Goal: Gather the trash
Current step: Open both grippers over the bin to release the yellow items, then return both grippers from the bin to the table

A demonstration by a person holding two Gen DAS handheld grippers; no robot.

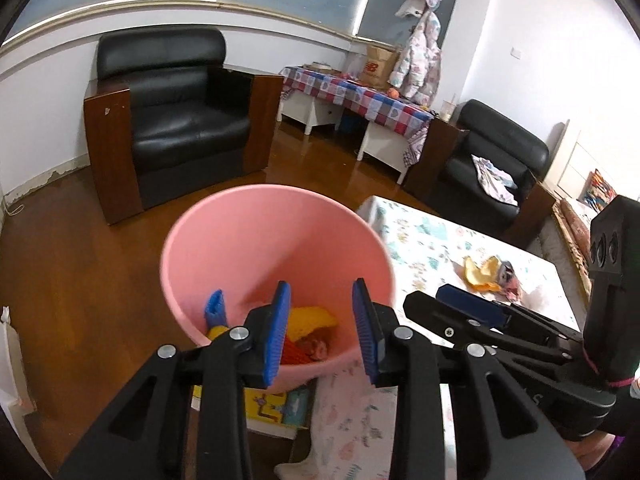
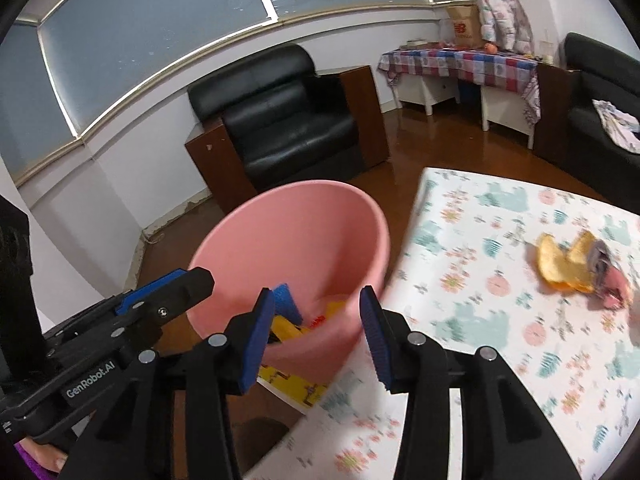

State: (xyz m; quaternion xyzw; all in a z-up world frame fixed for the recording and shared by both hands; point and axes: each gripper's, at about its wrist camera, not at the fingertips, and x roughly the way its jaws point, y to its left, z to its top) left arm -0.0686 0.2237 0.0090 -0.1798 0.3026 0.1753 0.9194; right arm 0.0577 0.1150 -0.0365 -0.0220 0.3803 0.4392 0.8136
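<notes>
A black leather armchair [image 1: 180, 120] with wooden sides stood on the brown wooden floor [image 1: 72, 280] at the far wall. A table covered with a white patterned cloth [image 2: 500, 300] occupied the near right.

A pink bin [image 1: 276, 248] stood just beside the table's left edge, with its opening facing both cameras. Yellow, red and blue scraps [image 1: 308, 328] lay at its bottom.

An orange peel [image 2: 560, 264] lay on the cloth, well apart from the bin. A small crumpled wrapper [image 2: 604, 276] touched its right side; its detail was blurred.

The left gripper [image 1: 322, 332] was positioned above the near rim of the bin. Its blue-padded jaws were spread apart, with nothing between them.

The right gripper [image 2: 316, 340] was positioned beside the left gripper, over the bin's near rim by the table edge. Its jaws were likewise released and empty. Neither gripper touched the bin or any trash item.
</notes>
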